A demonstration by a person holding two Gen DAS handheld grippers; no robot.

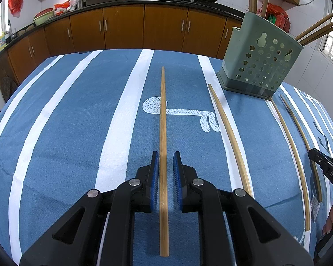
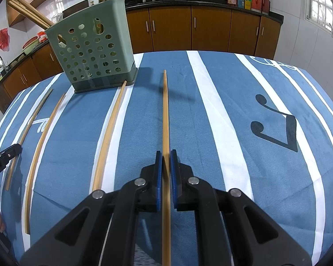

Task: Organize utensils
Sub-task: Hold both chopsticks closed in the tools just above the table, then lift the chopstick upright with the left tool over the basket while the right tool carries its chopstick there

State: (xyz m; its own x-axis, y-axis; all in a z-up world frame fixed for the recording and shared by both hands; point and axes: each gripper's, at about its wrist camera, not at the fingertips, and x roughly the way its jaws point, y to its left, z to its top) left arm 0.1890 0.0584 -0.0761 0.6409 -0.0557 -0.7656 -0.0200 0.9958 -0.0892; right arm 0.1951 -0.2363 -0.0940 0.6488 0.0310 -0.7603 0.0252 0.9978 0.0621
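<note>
Right claw (image 2: 166, 161) clamped on one chopstick (image 2: 165, 110) with long axis straight ahead toward frame top, green holder (image 2: 93, 53) at upper left; left claw (image 1: 166, 164) slightly apart around another chopstick (image 1: 163, 122) on the desk (image 1: 77, 122), pads not pressing, holder (image 1: 262, 62) upper right.

Ahead, left view: I see bare table (image 1: 77, 110) past the chopstick (image 1: 163, 122).
Right side: green holder (image 1: 259, 59) blocks; loose chopsticks (image 1: 230, 137) lie beside it.
</note>
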